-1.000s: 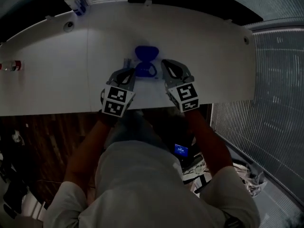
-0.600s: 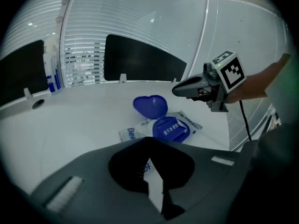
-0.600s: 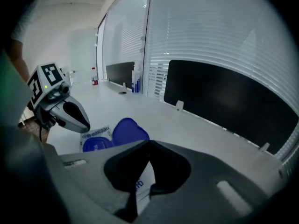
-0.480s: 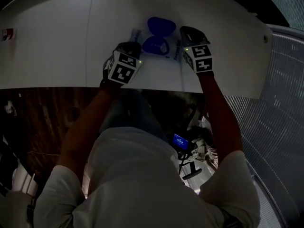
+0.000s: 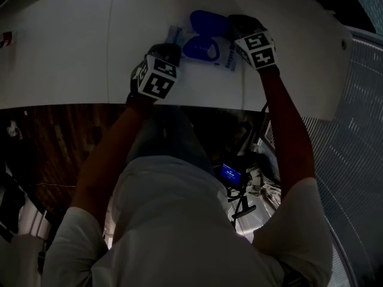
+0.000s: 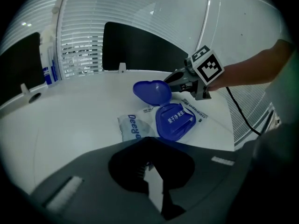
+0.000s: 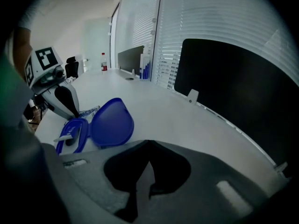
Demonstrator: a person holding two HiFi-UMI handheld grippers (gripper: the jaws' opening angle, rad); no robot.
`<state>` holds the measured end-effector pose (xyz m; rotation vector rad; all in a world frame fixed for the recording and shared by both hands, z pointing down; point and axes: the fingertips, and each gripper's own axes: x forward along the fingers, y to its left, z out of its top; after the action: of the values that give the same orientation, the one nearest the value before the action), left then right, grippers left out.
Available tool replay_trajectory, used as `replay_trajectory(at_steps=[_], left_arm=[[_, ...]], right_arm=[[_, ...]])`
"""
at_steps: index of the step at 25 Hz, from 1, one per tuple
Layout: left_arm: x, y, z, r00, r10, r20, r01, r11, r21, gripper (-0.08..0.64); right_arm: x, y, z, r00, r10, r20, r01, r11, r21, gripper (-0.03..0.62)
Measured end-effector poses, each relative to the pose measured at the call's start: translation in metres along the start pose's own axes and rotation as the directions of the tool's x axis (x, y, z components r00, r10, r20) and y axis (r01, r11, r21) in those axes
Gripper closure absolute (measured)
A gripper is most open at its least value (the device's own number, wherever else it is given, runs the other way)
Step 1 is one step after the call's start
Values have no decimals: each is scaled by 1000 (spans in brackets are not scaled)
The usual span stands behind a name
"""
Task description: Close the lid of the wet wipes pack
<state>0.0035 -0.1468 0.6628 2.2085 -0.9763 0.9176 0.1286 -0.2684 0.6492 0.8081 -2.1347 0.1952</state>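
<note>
The wet wipes pack (image 5: 222, 57) (image 6: 132, 127) lies flat on the white table (image 5: 72, 52). Its blue lid (image 5: 207, 23) (image 6: 152, 92) (image 7: 112, 122) stands open above the blue opening frame (image 6: 175, 120). A white wipe tab (image 7: 65, 137) sticks out of the frame. My left gripper (image 5: 169, 51) (image 6: 148, 139) is shut and empty, with its tips at the pack's left end. My right gripper (image 5: 235, 21) (image 7: 148, 141) is shut and empty, right beside the raised lid's outer side; whether it touches cannot be told.
A dark panel (image 6: 140, 50) (image 7: 233, 92) stands along the table's far edge, with bottles (image 6: 48, 64) and window blinds further left. A red-capped bottle (image 7: 103, 62) stands far down the table. The table's near edge (image 5: 179, 107) runs just behind the grippers.
Both grippers have moved forward to the pack. The left now sits at its left end and the right has come up beside the open lid. The lid still stands open.
</note>
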Motion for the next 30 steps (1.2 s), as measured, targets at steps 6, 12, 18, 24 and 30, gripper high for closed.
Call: replay_trajectory(at_steps=[6, 12, 18, 24, 30], left_arm=[[-3, 1, -1, 1000, -5, 4, 5, 1000, 2, 557], [-3, 2, 0, 1000, -3, -8, 3, 1000, 2, 558], [-2, 3, 2, 1000, -4, -11, 4, 1000, 1, 558], [1, 1, 9, 1000, -11, 15, 11, 1000, 19, 557], [2, 3, 5, 1000, -8, -1, 8, 1000, 6, 557]], right_arm=[[-11, 13, 27, 991, 82, 107, -81, 997, -14, 592], [-38, 47, 48, 967, 206, 152, -193, 976, -95, 592], [-64, 97, 61, 947, 280, 159, -248, 949, -194, 591], [-66, 138, 45, 947, 303, 101, -277, 936, -216, 592], [-52, 157, 22, 958, 285, 23, -273, 937, -216, 592]])
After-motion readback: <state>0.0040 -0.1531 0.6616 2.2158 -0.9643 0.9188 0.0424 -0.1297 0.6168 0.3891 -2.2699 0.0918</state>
